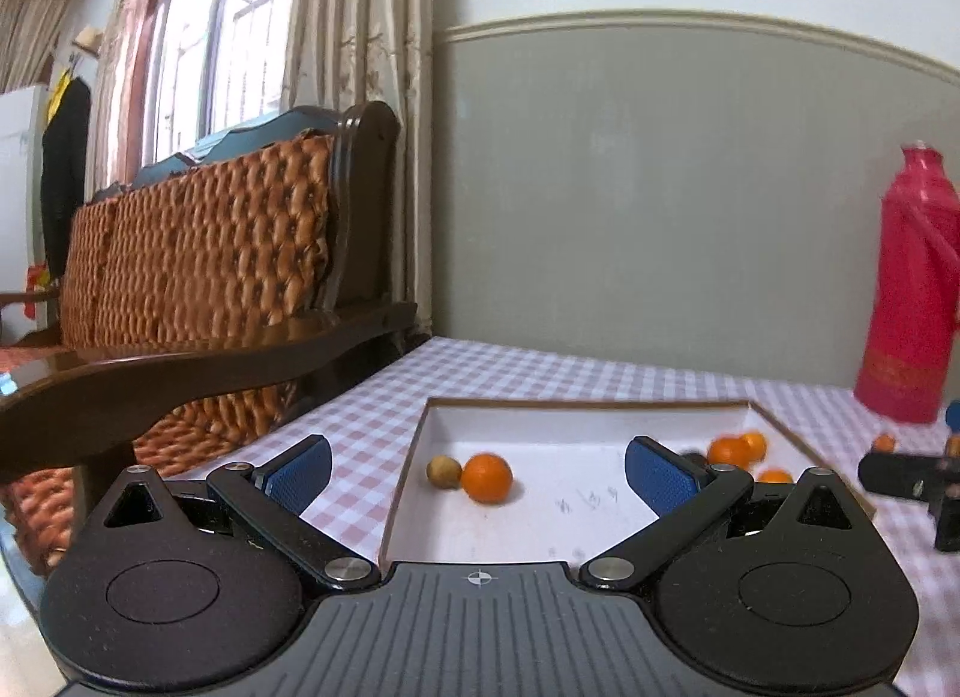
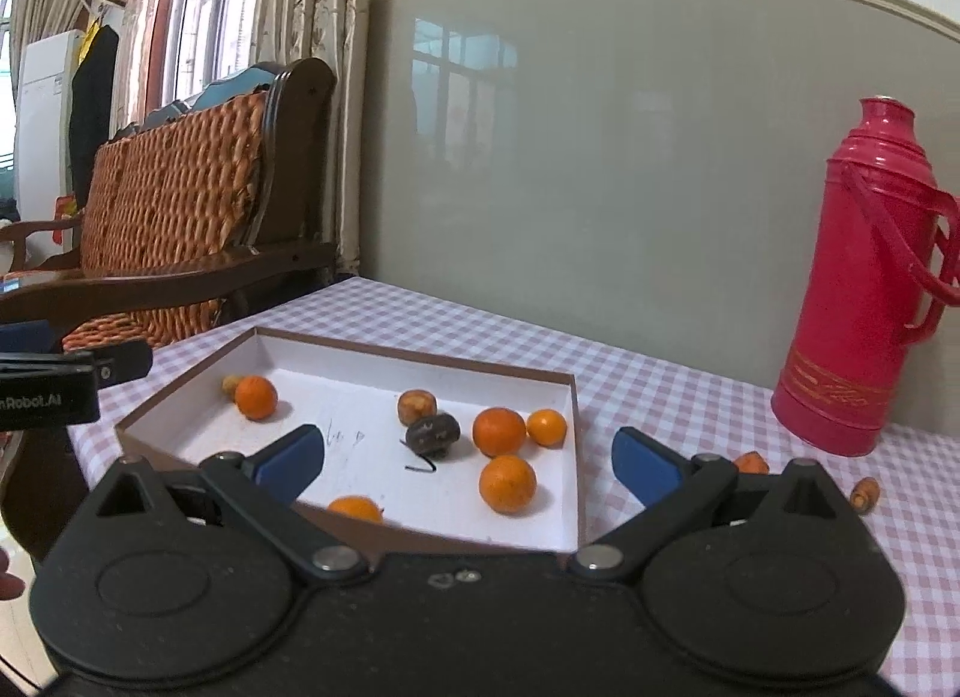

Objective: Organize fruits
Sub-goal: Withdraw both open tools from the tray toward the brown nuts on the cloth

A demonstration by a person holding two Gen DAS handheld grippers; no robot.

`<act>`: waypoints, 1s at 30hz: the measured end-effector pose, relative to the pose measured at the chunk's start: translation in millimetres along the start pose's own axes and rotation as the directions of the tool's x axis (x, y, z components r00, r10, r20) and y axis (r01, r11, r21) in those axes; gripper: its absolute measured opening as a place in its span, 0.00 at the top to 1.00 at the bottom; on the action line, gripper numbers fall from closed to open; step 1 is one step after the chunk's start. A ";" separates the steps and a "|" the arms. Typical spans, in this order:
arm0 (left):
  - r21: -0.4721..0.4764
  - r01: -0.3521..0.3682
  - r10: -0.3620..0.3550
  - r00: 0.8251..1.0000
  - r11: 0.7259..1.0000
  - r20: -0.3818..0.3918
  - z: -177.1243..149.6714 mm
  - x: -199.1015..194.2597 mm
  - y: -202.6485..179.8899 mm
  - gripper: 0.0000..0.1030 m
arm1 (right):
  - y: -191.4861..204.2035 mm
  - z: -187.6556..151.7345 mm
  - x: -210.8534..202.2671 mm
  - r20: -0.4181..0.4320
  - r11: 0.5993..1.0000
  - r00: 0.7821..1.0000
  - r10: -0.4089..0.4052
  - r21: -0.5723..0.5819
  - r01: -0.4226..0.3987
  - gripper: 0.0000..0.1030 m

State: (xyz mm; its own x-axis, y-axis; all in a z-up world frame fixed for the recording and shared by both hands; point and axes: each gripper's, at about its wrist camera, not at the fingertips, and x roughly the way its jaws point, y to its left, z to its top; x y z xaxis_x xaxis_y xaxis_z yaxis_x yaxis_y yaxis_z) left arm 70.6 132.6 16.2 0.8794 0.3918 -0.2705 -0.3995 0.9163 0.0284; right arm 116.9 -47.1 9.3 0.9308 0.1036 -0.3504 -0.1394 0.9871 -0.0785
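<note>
A shallow white box (image 2: 564,397) (image 1: 576,415) with brown sides lies on the checked tablecloth. Inside it are several small oranges (image 2: 507,483) (image 1: 487,477), a brownish fruit (image 2: 416,406), a dark wrinkled one (image 2: 432,434) and a small tan fruit (image 1: 444,470). Two small orange fruits (image 2: 864,494) lie on the cloth right of the box. My left gripper (image 1: 478,472) hovers open over the box's left edge, nothing between its blue pads. My right gripper (image 2: 468,463) is open above the box's near edge, also empty. The left gripper (image 2: 66,379) shows at the right wrist view's left edge.
A tall red thermos (image 2: 870,289) (image 1: 912,289) stands at the back right of the table. A wooden chair with a woven cushion (image 1: 198,259) sits close against the table's left side. A grey wall (image 1: 660,205) bounds the far edge.
</note>
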 end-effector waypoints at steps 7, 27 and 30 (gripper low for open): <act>0.011 0.061 -0.061 0.998 0.998 -0.016 2.0 -12.6 -10.9 0.00 | -9.1 -7.8 -16.7 0.010 0.999 0.999 -0.031 0.018 0.031 0.06; 0.091 0.208 -0.211 0.977 0.974 0.025 -7.6 -37.1 -78.4 0.00 | -49.3 -24.5 -46.6 0.011 0.983 0.985 -0.173 0.067 0.172 0.06; 0.099 0.225 -0.228 0.973 0.969 0.021 -7.8 -38.0 -88.1 0.00 | -57.4 -27.7 -53.9 0.013 0.979 0.980 -0.199 0.054 0.198 0.06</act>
State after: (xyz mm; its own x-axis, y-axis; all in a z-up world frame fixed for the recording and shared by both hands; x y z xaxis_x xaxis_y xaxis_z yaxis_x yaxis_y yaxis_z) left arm 70.4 36.4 16.5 0.9526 0.1742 -0.2494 -0.1637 0.9845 0.0621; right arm 65.3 -112.8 6.9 0.9441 -0.0937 -0.3159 0.0664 0.9931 -0.0963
